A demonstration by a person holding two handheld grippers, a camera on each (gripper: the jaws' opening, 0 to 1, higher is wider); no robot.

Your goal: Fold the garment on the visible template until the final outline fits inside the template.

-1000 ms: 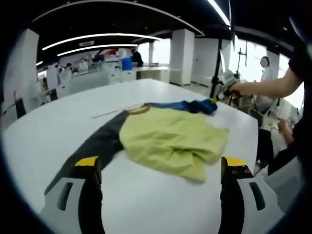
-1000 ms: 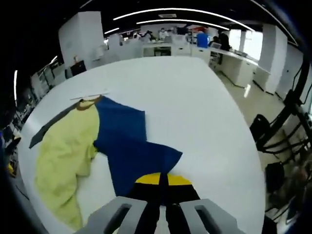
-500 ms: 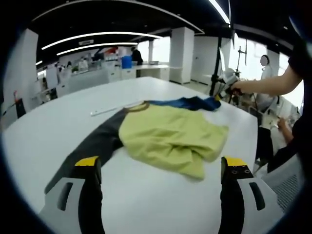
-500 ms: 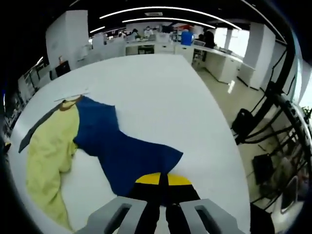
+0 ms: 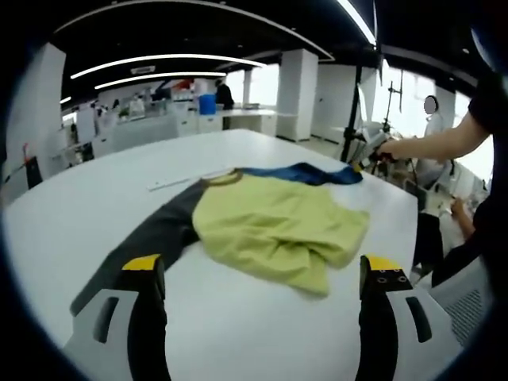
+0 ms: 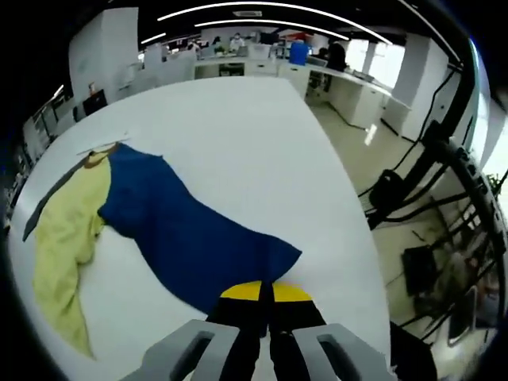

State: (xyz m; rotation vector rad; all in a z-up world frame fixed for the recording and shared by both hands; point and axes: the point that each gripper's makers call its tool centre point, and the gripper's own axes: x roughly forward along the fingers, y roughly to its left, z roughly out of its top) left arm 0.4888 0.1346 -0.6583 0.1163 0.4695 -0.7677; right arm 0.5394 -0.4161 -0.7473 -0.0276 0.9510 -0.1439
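In the left gripper view the left gripper (image 5: 258,274) hovers low over a wide white counter (image 5: 119,190), its yellow-tipped jaws standing well apart with nothing between them. Ahead of the jaws and between their lines lies the garment (image 5: 274,226): a dark grey sleeve (image 5: 147,242) runs back toward the left jaw, a rumpled yellow-green body sits in the middle, and a blue part (image 5: 313,173) stretches away beyond the right jaw toward the counter's far edge. A thin pale strip (image 5: 178,182) lies on the counter just beyond the collar. Farther off the room is an open office with white pillars (image 5: 298,89), long curved ceiling lights (image 5: 159,62), desks with a blue container (image 5: 207,103), and bright windows. To the right of the right jaw a person's arm (image 5: 436,143) reaches in to where the blue cloth ends; the right gripper there is too small to make out

In the right gripper view the right gripper (image 6: 262,295) has its jaws pressed together on the corner of the blue part (image 6: 186,238), which spreads out ahead and to the left of them across the counter (image 6: 238,127). The yellow-green body (image 6: 67,238) lies far left of the jaws, bunched along the counter's edge. To the right of the jaws the counter ends and a pale floor (image 6: 361,159) shows, with dark chairs (image 6: 393,190) and black stands
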